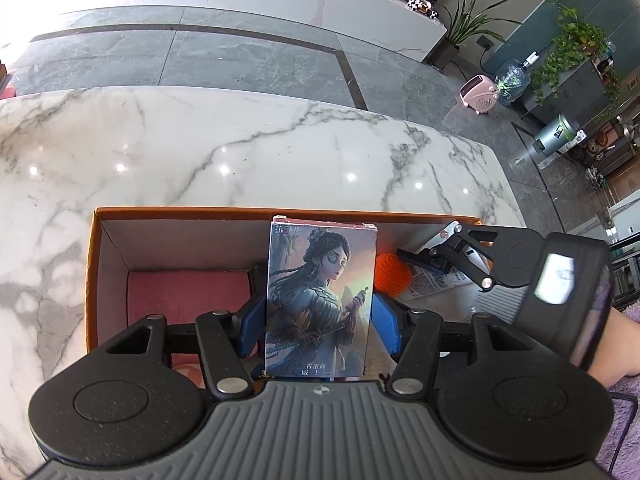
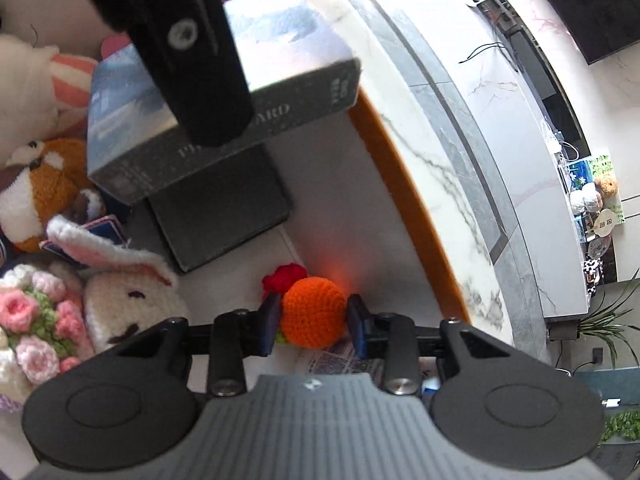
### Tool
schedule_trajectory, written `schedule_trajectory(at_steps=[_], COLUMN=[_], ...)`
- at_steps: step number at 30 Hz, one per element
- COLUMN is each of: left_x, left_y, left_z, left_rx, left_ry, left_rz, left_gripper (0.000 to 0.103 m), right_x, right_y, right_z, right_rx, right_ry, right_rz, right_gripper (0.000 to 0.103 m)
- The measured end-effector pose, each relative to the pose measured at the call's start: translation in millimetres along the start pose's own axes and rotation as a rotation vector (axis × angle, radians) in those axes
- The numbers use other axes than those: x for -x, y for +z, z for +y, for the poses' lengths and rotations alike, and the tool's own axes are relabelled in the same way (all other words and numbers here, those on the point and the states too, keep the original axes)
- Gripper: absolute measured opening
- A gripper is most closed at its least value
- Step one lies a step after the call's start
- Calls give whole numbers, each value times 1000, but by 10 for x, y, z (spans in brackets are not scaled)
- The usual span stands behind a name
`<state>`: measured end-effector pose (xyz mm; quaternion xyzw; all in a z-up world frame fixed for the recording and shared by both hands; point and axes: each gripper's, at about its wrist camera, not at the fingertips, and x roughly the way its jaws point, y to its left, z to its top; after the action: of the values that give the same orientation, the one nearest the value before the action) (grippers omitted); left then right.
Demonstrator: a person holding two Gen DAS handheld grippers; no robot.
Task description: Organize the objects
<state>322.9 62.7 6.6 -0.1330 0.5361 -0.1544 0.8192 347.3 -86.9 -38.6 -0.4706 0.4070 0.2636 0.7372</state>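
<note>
Between my left fingers (image 1: 320, 330) I held a card box (image 1: 321, 302) upright, the blue pads pressed flat on its two sides, its printed front showing a painted figure. It hung over the open orange-rimmed carton (image 1: 91, 272), above a pink pad (image 1: 188, 294) on the carton's floor. My right fingers (image 2: 313, 330) stood partly apart around a crocheted orange ball (image 2: 313, 311); the left pad touched it, while on the right I could not tell contact from a sliver of gap. That ball sat on the carton's pale floor beside a red yarn piece (image 2: 285, 274) and over a printed paper (image 2: 340, 362). Further left lay a knitted rabbit (image 2: 128, 298), a crocheted rose bunch (image 2: 36, 320) and a brown-and-white plush (image 2: 48, 184). Beyond the carton stretched the white marble desk (image 1: 240, 148).
</note>
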Motion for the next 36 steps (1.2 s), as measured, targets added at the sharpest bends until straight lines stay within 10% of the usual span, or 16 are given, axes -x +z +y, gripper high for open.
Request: schedule_trajectory(at_steps=[10, 36], left_x=[-112, -900], left_y=[-42, -96], left_z=[-298, -762], left_rx=[0, -31], left_ry=[-47, 111], left_rz=[23, 105], left_gripper=[66, 65], right_x=[869, 766], right_y=[-415, -820], right_z=[-249, 227], right_rx=[-235, -390], right_ry=[132, 99], right_rz=[-92, -108], right_gripper=[37, 38])
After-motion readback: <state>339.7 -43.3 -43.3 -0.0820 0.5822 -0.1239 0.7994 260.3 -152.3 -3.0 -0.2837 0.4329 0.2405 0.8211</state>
